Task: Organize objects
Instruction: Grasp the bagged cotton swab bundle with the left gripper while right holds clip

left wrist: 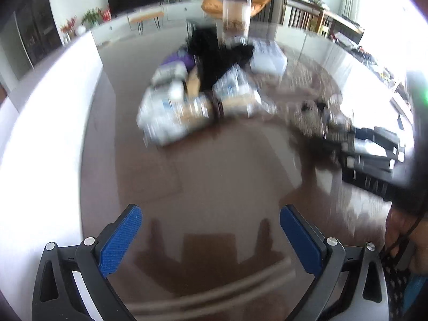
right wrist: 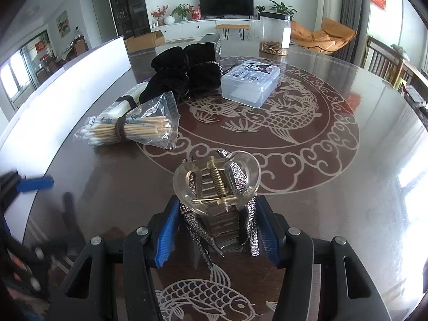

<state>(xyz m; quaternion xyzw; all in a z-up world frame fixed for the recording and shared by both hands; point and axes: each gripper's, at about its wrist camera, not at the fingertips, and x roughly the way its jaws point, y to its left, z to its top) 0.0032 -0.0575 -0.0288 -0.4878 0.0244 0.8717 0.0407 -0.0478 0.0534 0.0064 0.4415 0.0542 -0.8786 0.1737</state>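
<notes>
Hair claw (right wrist: 216,192) sits clamped in our right tongs (right wrist: 216,232); left tongs (left wrist: 211,240) gape empty; cotton swabs (right wrist: 131,131), plastic box (right wrist: 250,83) and black cloth (right wrist: 182,75) still lie loose on the table (right wrist: 347,187).

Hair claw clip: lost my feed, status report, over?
Right gripper shut on hair claw clip. Left gripper open, empty. Lidded plastic box ahead, path clear.

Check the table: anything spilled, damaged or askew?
Nothing spilled or broken. The cotton swab packs lie in a loose heap beside the black velvet pouches, not yet sorted. The right tool grips a rhinestone hair claw; the clear box sits closed.
</notes>
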